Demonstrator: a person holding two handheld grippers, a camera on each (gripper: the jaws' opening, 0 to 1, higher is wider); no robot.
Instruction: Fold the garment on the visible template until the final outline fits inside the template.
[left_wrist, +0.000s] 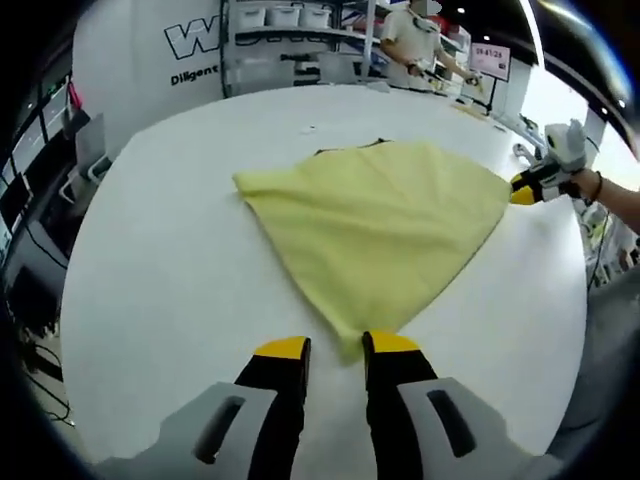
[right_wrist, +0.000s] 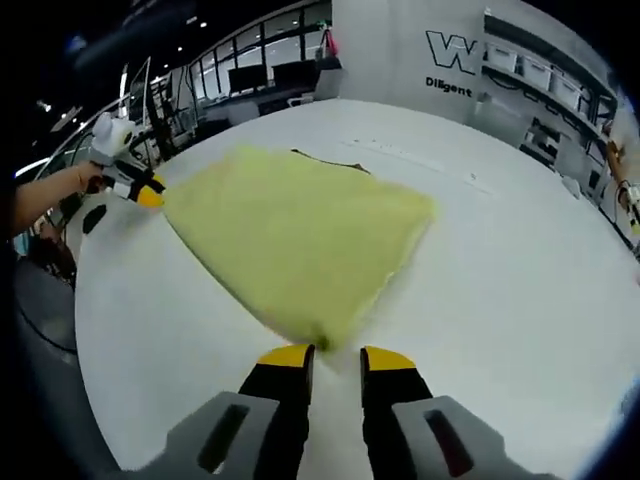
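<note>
Right now I am looking at a pale yellow garment (left_wrist: 385, 225) lying spread flat on a big round white table (left_wrist: 170, 270), roughly at the table's middle. A thin dark edge (left_wrist: 350, 148) is peeking out from under the garment's far side; I cannot tell what it belongs to.

In the left gripper view, my left gripper (left_wrist: 337, 347) is sitting at the garment's nearest corner, its yellow-tipped jaws standing slightly apart with the corner's tip lying in the gap. I cannot tell whether the cloth is actually being pinched. The right gripper (left_wrist: 527, 187) is touching the garment's far right corner, with a hand (left_wrist: 583, 185) behind it.

In the right gripper view, my right gripper (right_wrist: 337, 353) is resting at the garment's nearest corner (right_wrist: 320, 325), jaws parted a little, the cloth ending just at the tips; again I cannot tell if it is gripping. The left gripper (right_wrist: 140, 190) is showing at the garment's far left corner.

Beyond the table from the garment, a person (left_wrist: 412, 40) is standing by white shelving (left_wrist: 290, 35).
</note>
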